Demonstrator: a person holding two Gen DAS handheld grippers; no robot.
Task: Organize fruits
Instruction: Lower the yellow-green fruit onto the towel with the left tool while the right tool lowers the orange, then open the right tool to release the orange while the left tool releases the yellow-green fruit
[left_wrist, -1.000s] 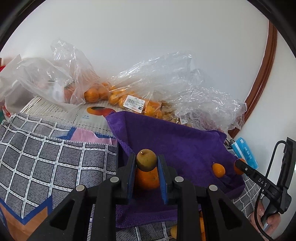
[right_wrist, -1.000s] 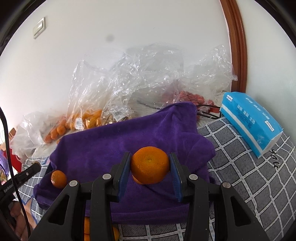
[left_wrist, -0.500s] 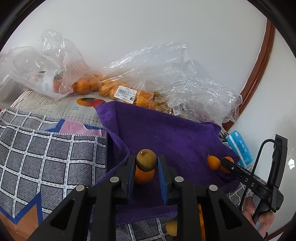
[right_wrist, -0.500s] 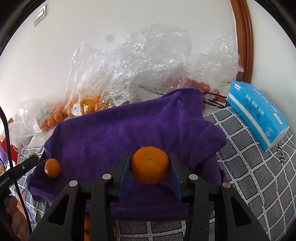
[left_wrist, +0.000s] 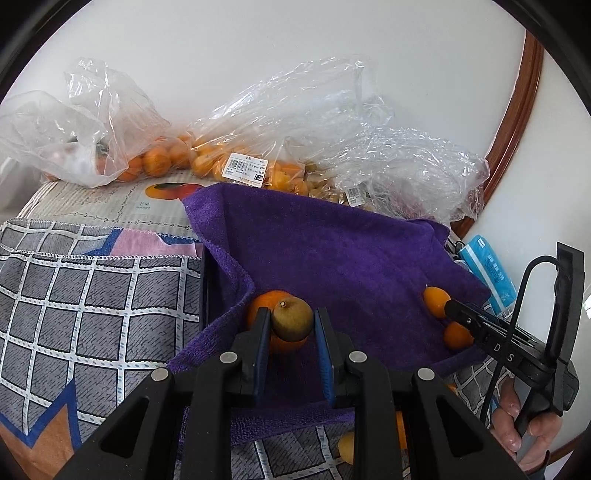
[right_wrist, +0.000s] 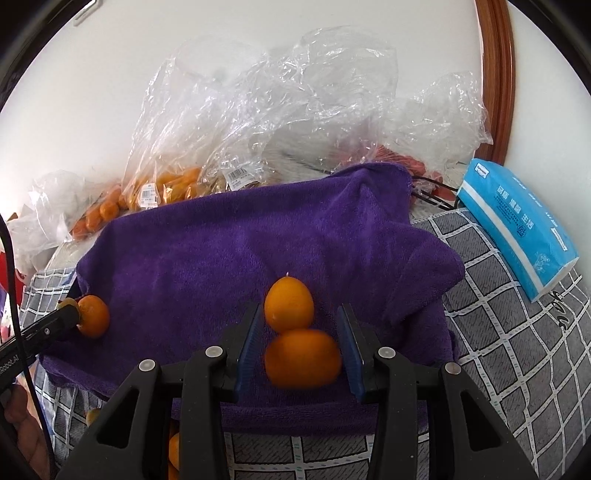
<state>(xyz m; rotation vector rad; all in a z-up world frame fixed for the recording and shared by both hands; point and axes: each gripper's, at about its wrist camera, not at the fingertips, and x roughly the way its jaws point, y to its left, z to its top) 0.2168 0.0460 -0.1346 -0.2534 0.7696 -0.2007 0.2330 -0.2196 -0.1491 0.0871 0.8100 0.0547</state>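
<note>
Left gripper (left_wrist: 291, 328): jaws narrow, clamped on a brown-green fruit (left_wrist: 292, 319), lower centre of the left view.
Orange behind it (left_wrist: 264, 304): rests on the towel (left_wrist: 332, 258), just beyond the held fruit; contact between the two cannot be told.
Right gripper (right_wrist: 301, 345): jaws fairly narrow, closed on a mandarin (right_wrist: 302, 363), lower centre of the right view. The mandarin is slightly blurred.
Small orange fruit (right_wrist: 289, 304): lies on the towel just beyond the mandarin, touching or nearly so.
Placed so far: two orange fruits on the towel, one at its left edge and one near its right side, as judged from both views.
In hand: two fruits, neither yet released; both sit low over the towel beside a placed fruit.
Remaining: several yellow-orange fruits (left_wrist: 347, 446) show below the towel's near edge; the plastic bags (left_wrist: 258, 162) at upper frame hold many more.
Progress estimate: early; most fruit appears unsorted.
</note>
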